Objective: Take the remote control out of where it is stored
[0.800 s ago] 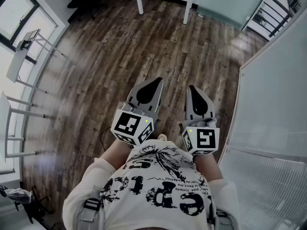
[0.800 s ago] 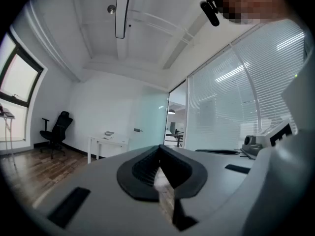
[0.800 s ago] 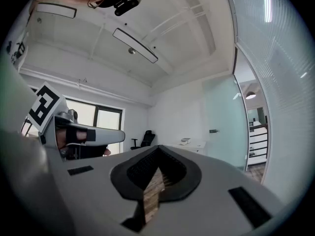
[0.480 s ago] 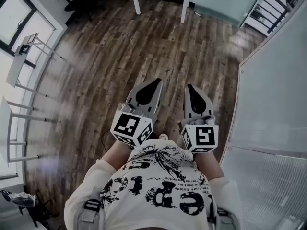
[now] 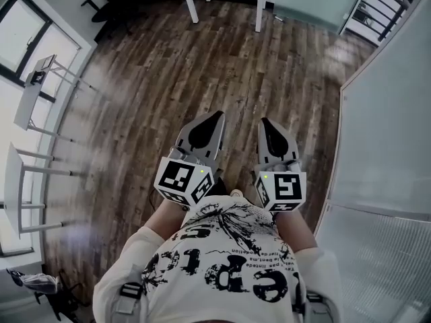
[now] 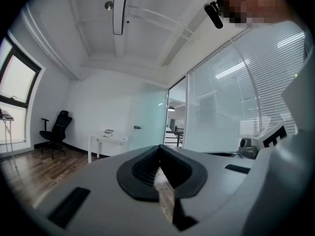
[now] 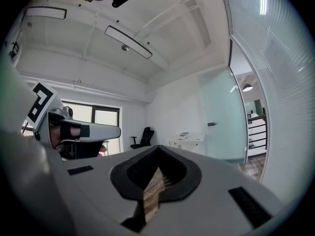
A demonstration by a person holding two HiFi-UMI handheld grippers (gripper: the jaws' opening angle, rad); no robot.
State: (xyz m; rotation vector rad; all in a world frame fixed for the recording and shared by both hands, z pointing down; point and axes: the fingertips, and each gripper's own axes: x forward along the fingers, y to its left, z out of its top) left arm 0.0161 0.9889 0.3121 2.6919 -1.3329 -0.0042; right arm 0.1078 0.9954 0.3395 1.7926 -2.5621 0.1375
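Beneath left gripper (image 5: pixel 216 117), blurry wooden floor (image 5: pixel 128 106)

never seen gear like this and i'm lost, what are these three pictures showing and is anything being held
A person holds a two-jaw gripper in each hand. The head view is from a camera on the head, looking down: the left gripper and right gripper sit near the printed shirt, above a wooden floor. The other two pictures come from cameras riding on each gripper, looking along its jaws. Both pairs of jaws are closed, nothing between them. No remote control is in view.
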